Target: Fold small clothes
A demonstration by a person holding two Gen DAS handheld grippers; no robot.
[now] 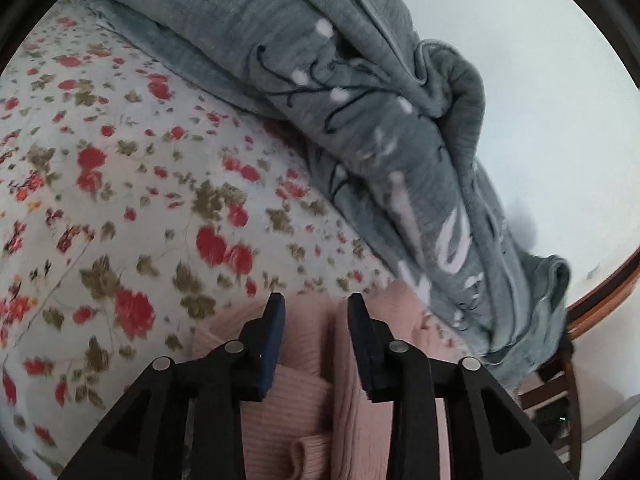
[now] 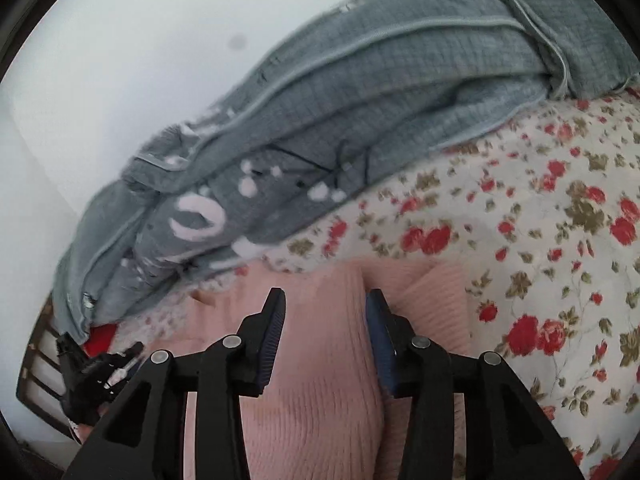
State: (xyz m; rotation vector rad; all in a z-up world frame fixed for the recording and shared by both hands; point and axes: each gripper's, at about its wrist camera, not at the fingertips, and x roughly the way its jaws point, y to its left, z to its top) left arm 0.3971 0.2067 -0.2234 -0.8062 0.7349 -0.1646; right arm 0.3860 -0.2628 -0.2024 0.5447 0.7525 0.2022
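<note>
Evidently somewhere mid-fold, not finished. Left wrist view first: floral bedsheet (image 1: 120, 168) from nine o'clock through the centre, bunched grey-blue blanket (image 1: 360, 92) from twelve down to four o'clock, white wall (image 1: 540, 60) at two o'clock, and a wooden chair (image 1: 560, 380) just visible at four. At six o'clock, left gripper (image 1: 316, 304) with jaws parted a little around a raised ridge of pink ribbed knit garment (image 1: 316, 392); whether squeezing that ridge or merely straddling it, cannot tell, given the blur and a visible gap on the blue-pad side. Right wrist view next: wall again at ten o'clock, blanket across the top from eight to one o'clock, sheet at three, dark unidentifiable gear at eight. At six o'clock, right gripper (image 2: 325, 300) with fabric bulging up between both pads, apparently clamped on the garment. Garment lying on the sheet near the blanket's edge, rumpled and doubled in places, with a second layer showing beyond the right finger. Judged: one fold perhaps under way, edges not squared, nothing laid flat or set aside yet; smoothing and remaining folds left.
</note>
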